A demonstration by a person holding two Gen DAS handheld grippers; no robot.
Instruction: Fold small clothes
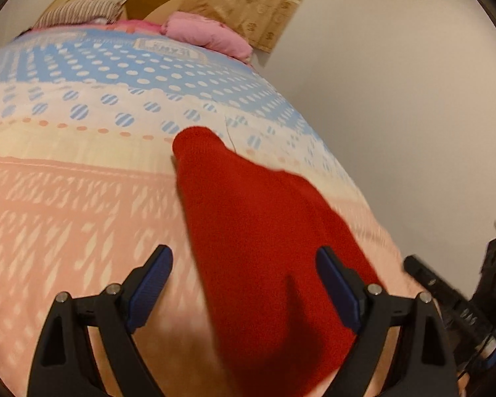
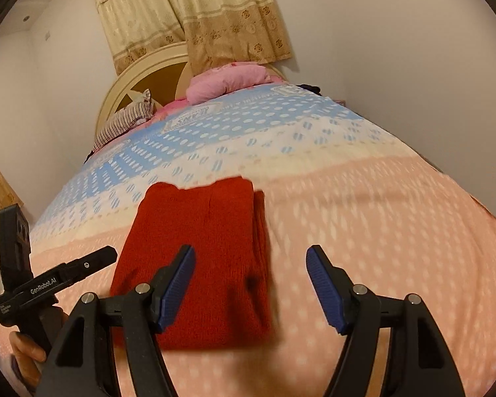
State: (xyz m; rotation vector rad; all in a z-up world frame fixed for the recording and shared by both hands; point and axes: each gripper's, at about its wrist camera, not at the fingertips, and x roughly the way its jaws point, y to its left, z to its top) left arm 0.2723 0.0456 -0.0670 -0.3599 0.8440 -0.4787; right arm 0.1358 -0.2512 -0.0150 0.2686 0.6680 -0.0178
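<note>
A red knitted garment (image 2: 198, 258) lies folded into a narrow block on the bed, its long side running away from me. In the left wrist view the red garment (image 1: 254, 238) stretches from between the jaws toward the bed's middle. My left gripper (image 1: 244, 264) hovers above its near end, open, with the blue pads clear of the cloth. My right gripper (image 2: 249, 264) hangs open over the garment's right edge, nothing between its pads. The left gripper (image 2: 53, 281) shows from the side at the lower left of the right wrist view, held by a hand (image 2: 26, 347).
The bedspread (image 2: 363, 231) is pink near me, then cream, then blue with white dots. A pink pillow (image 2: 228, 82) and a striped pillow (image 2: 125, 119) lie by the round headboard (image 2: 132, 79). Beige curtains (image 2: 215, 16) hang behind. A white wall (image 1: 396, 99) borders the bed's right side.
</note>
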